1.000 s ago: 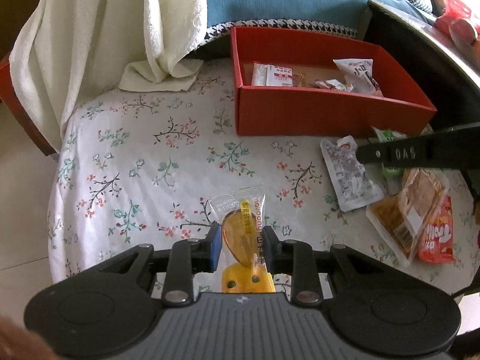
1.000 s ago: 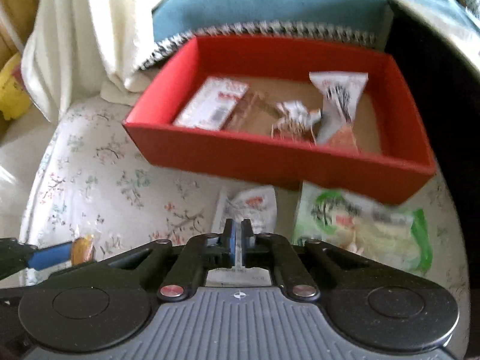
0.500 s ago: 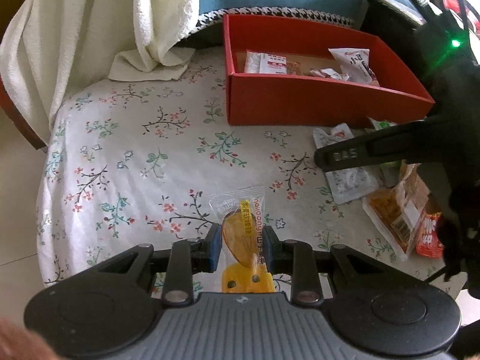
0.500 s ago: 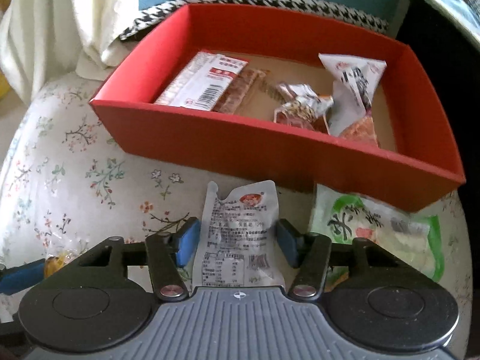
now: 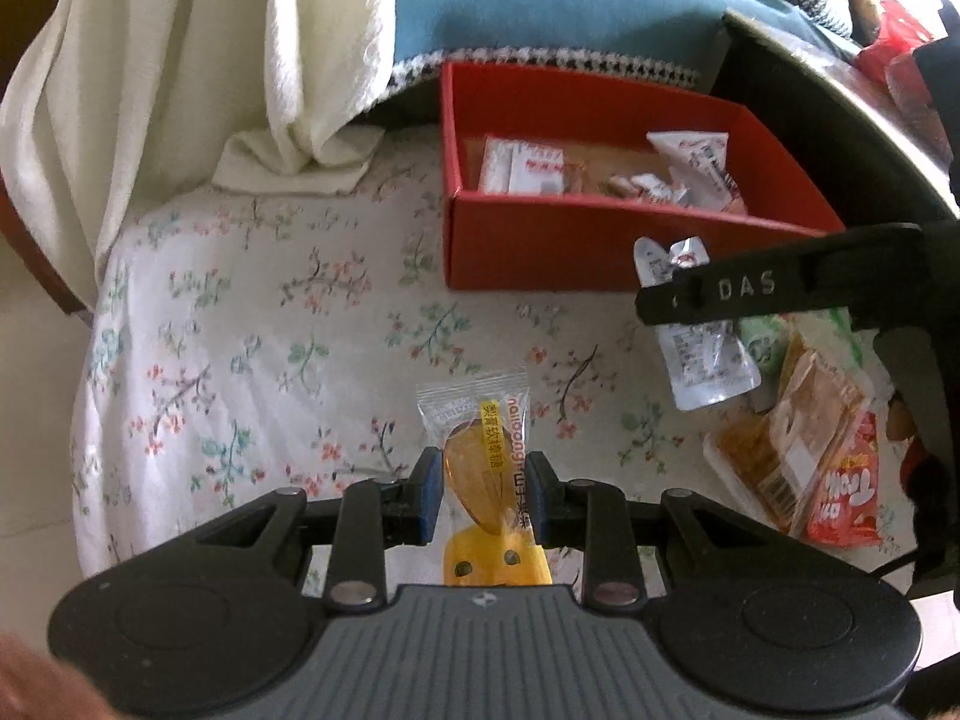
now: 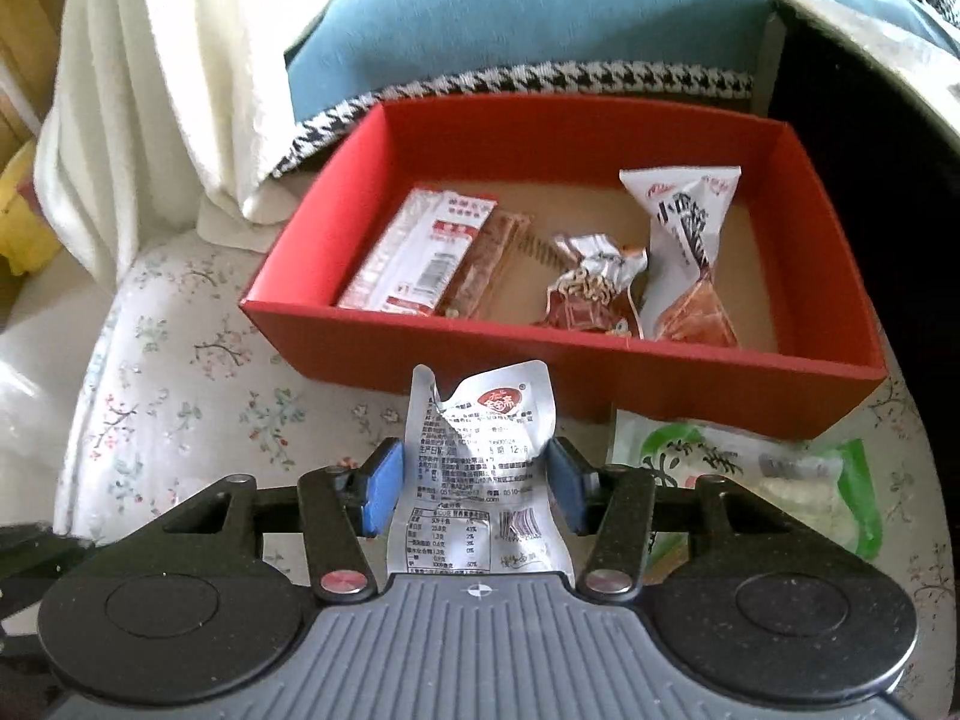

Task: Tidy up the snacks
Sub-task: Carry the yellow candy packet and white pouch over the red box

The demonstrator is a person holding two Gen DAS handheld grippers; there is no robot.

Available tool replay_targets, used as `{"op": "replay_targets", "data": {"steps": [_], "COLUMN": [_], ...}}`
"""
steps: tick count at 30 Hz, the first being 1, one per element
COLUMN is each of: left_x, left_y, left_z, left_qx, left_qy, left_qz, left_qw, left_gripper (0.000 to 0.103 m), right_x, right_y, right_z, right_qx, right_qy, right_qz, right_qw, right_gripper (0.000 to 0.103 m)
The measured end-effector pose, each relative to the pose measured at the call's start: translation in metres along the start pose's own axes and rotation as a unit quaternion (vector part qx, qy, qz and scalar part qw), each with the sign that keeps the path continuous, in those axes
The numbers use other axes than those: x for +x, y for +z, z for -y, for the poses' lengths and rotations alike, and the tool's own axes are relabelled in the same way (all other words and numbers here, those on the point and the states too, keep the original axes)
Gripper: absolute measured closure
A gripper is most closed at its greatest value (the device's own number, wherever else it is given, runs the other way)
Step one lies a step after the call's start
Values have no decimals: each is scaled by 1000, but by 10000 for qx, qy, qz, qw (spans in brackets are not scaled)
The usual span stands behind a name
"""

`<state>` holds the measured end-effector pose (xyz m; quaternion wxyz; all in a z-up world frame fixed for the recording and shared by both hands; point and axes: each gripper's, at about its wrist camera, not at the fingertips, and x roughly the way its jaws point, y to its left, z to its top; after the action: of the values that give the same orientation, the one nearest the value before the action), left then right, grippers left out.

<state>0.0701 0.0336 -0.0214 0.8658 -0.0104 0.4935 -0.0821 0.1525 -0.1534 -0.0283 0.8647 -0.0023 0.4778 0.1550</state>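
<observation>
Snacks in both hands right now! Nearest in, the left gripper (image 5: 483, 492) is clamped tight on a clear-wrapped orange snack (image 5: 480, 450), whose long axis runs out along the fingers over the floral cloth (image 5: 240, 330). The right gripper (image 6: 477, 474) stands partly open; its jaws have just been closing, and their blue pads press the two side edges of a silver pouch (image 6: 480, 420), its length pointing straight ahead. And straight ahead is what matters: the red box (image 6: 540, 372) sits just beyond that pouch, toward the cloth's far edge. I'd call the right hand the nearer one; the left has open cloth to cross.

Only the right wrist view looks into the box, with four packets along its floor. It also catches a green packet (image 6: 750, 468) against the front wall. Only the left wrist view shows a brown packet (image 5: 786, 444) and a red one (image 5: 846, 492) loose near the cloth's right edge.
</observation>
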Motion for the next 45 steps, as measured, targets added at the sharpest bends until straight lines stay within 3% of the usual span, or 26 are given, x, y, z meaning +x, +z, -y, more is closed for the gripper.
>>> {"op": "replay_targets", "data": {"steps": [17,45], "left_x": [-15,-26], "left_y": [16,75], "left_z": [15,35], "left_qx": [248,360], "left_qy": [93,112], "left_qz": [404,1069], "left_qw": [9988,9936], "left_gripper": [80,80], "right_x": [-38,-62], "right_y": [6,36], "right_z": [6,46], "right_qx": [91,612], "right_qy": [244,21], "right_qz": [461,1075], "right_qw": [9986,9923], "right_gripper": [43,43]}}
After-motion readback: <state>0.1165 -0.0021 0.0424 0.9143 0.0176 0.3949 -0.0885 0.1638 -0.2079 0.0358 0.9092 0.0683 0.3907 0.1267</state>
